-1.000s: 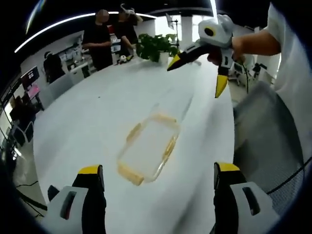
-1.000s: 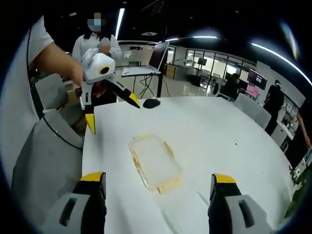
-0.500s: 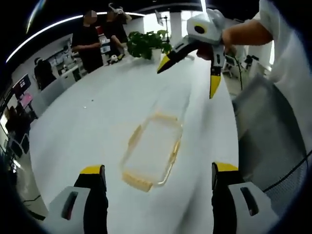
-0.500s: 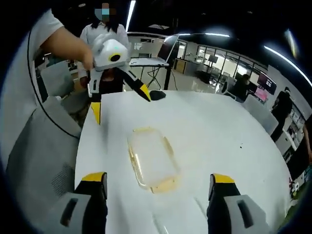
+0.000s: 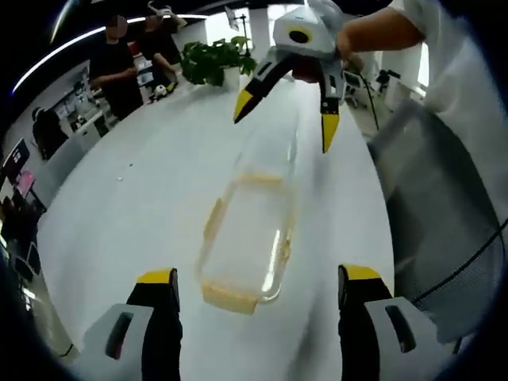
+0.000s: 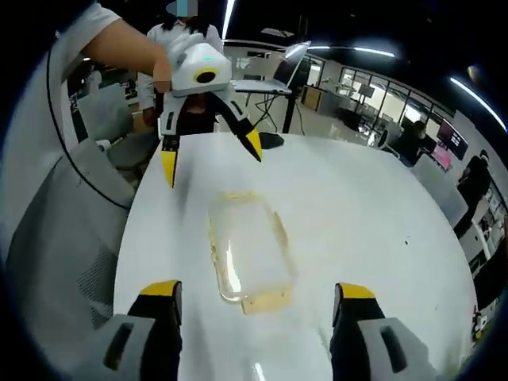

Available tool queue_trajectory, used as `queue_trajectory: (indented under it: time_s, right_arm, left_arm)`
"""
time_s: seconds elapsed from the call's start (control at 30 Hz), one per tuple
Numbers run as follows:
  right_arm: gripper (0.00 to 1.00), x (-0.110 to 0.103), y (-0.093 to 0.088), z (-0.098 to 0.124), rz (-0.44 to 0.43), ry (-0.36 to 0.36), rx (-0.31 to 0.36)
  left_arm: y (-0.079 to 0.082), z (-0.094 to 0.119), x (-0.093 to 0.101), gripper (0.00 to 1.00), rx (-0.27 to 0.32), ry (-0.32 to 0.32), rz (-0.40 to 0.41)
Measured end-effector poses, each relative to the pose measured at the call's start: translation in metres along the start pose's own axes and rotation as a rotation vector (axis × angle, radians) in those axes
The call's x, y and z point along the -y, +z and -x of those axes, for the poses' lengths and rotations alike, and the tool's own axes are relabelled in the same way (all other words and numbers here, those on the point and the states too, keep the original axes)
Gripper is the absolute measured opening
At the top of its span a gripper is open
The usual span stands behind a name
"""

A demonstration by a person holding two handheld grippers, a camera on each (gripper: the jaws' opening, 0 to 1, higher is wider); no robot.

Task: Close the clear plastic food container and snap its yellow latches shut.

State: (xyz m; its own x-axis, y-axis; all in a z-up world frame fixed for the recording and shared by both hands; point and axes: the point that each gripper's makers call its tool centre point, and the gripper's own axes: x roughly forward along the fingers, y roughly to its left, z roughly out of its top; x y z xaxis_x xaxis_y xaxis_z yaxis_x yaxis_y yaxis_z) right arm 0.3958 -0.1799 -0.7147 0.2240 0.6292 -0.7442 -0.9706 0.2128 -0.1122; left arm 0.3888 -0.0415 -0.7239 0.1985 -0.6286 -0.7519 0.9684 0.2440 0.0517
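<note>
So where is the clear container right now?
The clear container lies on the white table, between the two open tools: left tool and right tool at opposite ends.

A person in a white short-sleeved shirt (image 5: 456, 71) works two handheld claws, each white-bodied with black jaws tipped yellow.

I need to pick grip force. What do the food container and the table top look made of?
The food container looks like clear, glossy plastic: the white table shows through it and light glints on its walls. Its latches look like opaque yellow plastic. The table top looks hard, smooth and matte white, perhaps laminate.
</note>
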Motion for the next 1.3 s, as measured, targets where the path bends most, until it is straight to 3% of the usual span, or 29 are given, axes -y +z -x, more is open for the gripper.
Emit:
queue_trajectory:
  time_s: [0.2,0.73,1.3]
  right_arm:
    - [0.70,0.000,-0.003,-0.010,0.029,0.039,-0.025]
    - [0.65,0.004,-0.017,-0.036,0.088,0.113,-0.108]
    - [0.51,0.002,-0.034,-0.047,0.131,0.169,-0.208]
  left_arm:
    - [-0.002,-0.007,-0.006,0.76,-0.004,-0.029,0.003]
    - [-0.026,-0.026,-0.015,0.71,-0.094,-0.083,-0.061]
    - [-0.053,-0.035,-0.019,0.57,-0.191,-0.139,-0.085]
